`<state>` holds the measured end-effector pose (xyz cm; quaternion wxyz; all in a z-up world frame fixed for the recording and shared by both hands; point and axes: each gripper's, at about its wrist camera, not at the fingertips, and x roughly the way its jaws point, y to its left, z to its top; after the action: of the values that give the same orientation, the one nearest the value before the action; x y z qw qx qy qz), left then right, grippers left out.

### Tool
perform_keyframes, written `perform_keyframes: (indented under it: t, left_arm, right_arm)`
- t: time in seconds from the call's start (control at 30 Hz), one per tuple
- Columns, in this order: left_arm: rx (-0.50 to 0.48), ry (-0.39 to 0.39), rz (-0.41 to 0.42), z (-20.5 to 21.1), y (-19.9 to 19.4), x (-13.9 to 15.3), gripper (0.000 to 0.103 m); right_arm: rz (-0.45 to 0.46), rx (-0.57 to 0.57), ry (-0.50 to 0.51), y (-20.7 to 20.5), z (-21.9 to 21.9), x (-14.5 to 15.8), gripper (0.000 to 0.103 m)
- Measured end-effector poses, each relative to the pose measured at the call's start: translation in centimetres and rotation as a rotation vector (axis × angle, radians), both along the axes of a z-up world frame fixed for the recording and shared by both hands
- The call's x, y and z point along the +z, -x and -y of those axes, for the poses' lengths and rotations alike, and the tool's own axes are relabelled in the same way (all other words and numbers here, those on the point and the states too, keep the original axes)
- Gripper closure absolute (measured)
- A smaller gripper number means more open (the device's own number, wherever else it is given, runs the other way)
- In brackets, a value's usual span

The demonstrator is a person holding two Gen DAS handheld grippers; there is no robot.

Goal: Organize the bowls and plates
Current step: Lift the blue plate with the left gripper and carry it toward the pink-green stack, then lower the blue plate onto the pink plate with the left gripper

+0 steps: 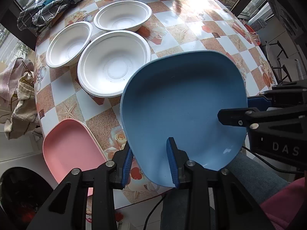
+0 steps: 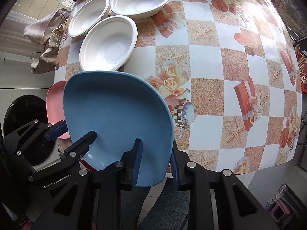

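I pinched the blue plate in both my left gripper and right gripper; three white bowls sat upper left, pink plate lower left.

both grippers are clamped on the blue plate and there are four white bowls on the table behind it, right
Not quite: three white bowls, not four, as the left wrist view shows. Both the left gripper and right gripper do clamp the blue plate.

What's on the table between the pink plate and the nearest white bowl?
Nothing: only bare patterned tablecloth separates the pink plate from the nearest white bowl, seen in the left wrist view.
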<state>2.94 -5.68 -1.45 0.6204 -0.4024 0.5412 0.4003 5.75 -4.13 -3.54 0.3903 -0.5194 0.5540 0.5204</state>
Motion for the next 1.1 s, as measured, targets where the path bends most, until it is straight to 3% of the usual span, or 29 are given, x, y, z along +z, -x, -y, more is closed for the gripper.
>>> perform_keyframes:
  t: [1.1]
  left_arm:
    - [0.094,-0.025,0.018,-0.4,3.7,0.3,0.067]
  right_arm:
    - [0.016,0.097,-0.012,4.6,-1.5,-0.2,0.073]
